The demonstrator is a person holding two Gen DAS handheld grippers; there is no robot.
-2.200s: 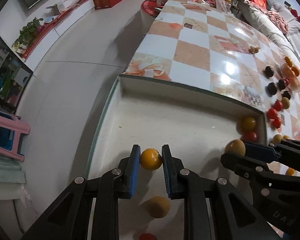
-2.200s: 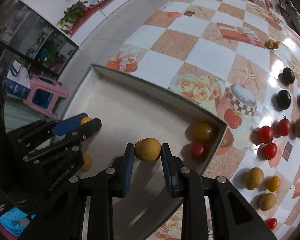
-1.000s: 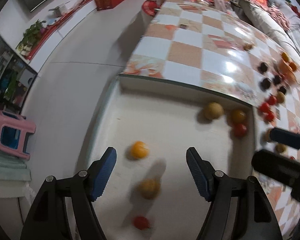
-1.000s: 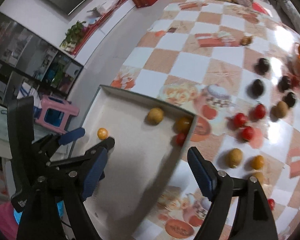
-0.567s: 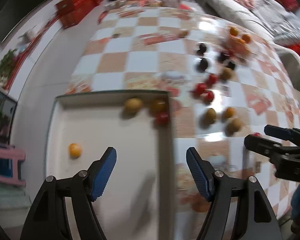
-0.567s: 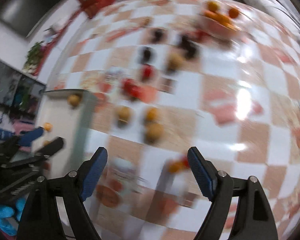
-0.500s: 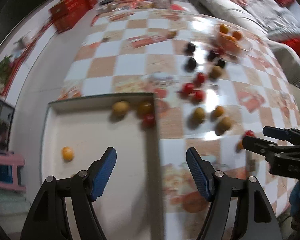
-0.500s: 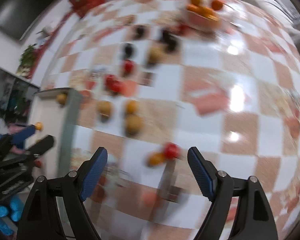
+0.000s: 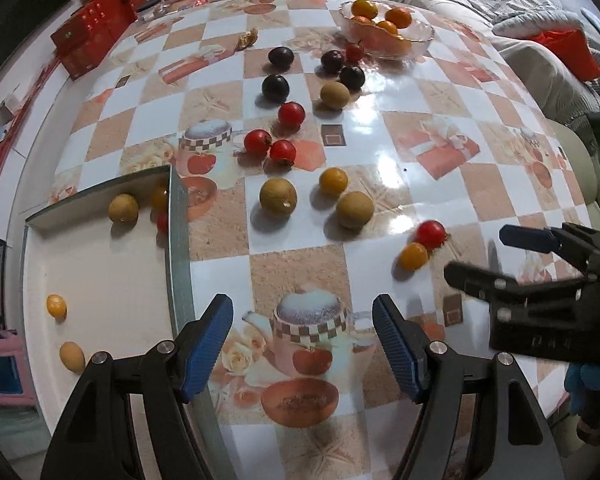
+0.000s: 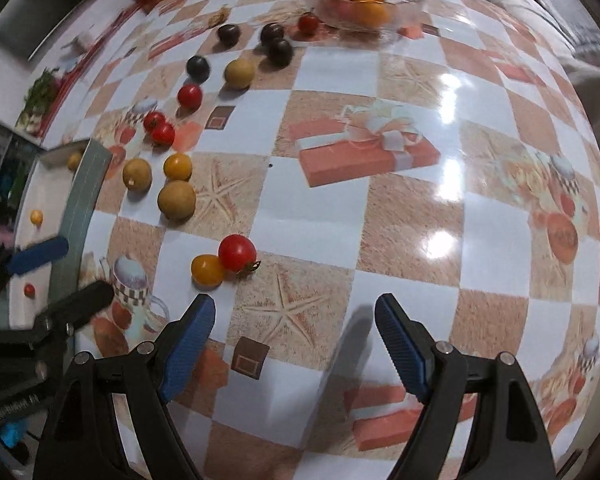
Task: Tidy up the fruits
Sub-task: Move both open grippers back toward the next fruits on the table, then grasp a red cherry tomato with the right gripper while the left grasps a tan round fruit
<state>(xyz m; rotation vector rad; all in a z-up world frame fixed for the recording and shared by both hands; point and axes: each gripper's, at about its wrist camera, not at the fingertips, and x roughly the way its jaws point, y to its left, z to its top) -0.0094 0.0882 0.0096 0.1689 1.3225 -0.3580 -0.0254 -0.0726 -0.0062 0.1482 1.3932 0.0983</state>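
Both grippers [image 9: 303,340] [image 10: 295,340] now over table [image 10: 380,220]

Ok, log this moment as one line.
left gripper: open, empty | right gripper: open, empty | tray: some fruit inside | red tomato, yellow tomato: touching, on table

A home living room: a sofa [image 9: 480,20] beyond the fruit-strewn table [image 9: 420,128], red gift boxes [image 9: 92,40] far left.
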